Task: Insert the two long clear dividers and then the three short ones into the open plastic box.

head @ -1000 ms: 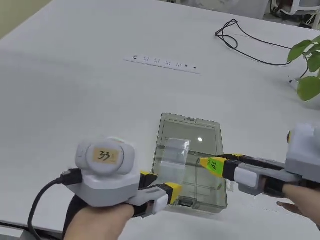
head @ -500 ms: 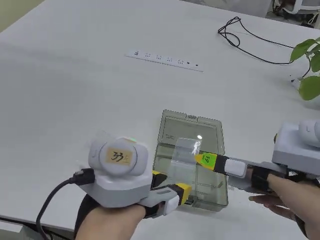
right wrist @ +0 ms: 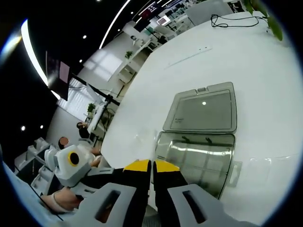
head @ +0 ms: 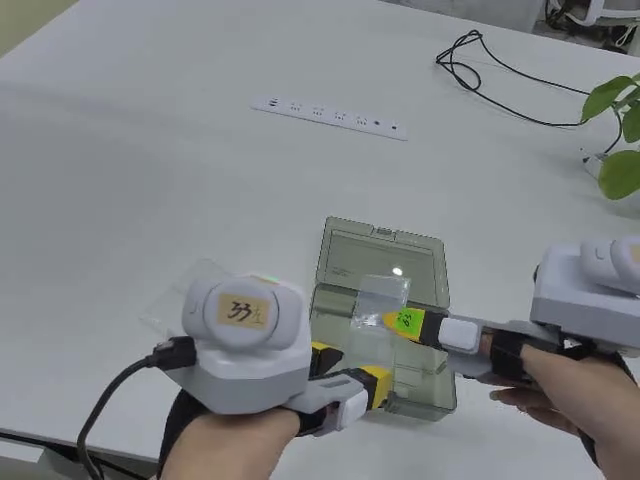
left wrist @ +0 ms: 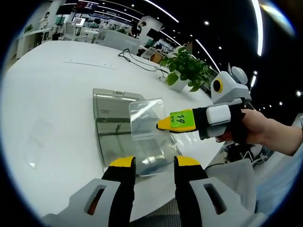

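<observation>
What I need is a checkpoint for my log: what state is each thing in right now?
plastic box: open, standing upright.
lid: folded back, lying flat.
clear divider: held above the plastic box, not yet seated.
right gripper: shut on the clear divider.
left gripper: open, jaws apart at the near edge of the plastic box.

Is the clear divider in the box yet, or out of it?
Out. The right gripper pinches the clear divider and holds it raised over the open plastic box, not seated inside.

Bright overhead light; sharp; fisheye edges warped.
</observation>
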The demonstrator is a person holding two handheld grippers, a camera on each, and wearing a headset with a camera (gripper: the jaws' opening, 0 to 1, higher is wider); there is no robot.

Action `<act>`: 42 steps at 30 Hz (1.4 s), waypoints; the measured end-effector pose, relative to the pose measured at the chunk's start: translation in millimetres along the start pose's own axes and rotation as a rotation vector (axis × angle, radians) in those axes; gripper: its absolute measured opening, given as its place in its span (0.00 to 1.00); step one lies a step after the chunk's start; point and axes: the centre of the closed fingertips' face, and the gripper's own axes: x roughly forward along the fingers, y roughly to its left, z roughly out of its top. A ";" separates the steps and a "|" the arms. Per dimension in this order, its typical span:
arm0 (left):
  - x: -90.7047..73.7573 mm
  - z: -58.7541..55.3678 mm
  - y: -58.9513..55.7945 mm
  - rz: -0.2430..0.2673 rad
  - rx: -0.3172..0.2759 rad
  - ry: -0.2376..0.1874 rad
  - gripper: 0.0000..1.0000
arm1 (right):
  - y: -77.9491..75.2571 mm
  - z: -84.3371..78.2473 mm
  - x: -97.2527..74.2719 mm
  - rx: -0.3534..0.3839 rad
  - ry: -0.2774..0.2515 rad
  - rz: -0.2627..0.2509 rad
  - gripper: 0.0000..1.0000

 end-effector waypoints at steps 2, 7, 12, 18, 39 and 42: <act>0.1 -1.0 -0.7 0.000 -0.005 0.003 0.30 | 0.7 -1.0 -0.8 0.004 0.006 0.001 0.03; -1.4 -3.4 -4.9 -0.008 -0.025 0.004 0.31 | 2.6 -3.6 -4.4 0.008 0.032 -0.008 0.02; 1.5 -4.2 -7.9 -0.016 -0.016 0.008 0.31 | 2.8 -5.0 -8.4 0.005 0.048 -0.034 0.02; 0.0 -0.8 -4.8 -0.019 0.055 0.006 0.42 | 2.2 -3.6 -13.6 -0.015 0.049 -0.053 0.02; -7.3 12.5 2.5 -0.204 0.514 -0.063 0.96 | -29.0 4.5 -33.1 0.067 0.140 -0.250 0.02; -6.8 12.7 3.0 -0.214 0.525 -0.067 1.00 | -38.4 13.4 -34.3 0.054 0.161 -0.281 0.02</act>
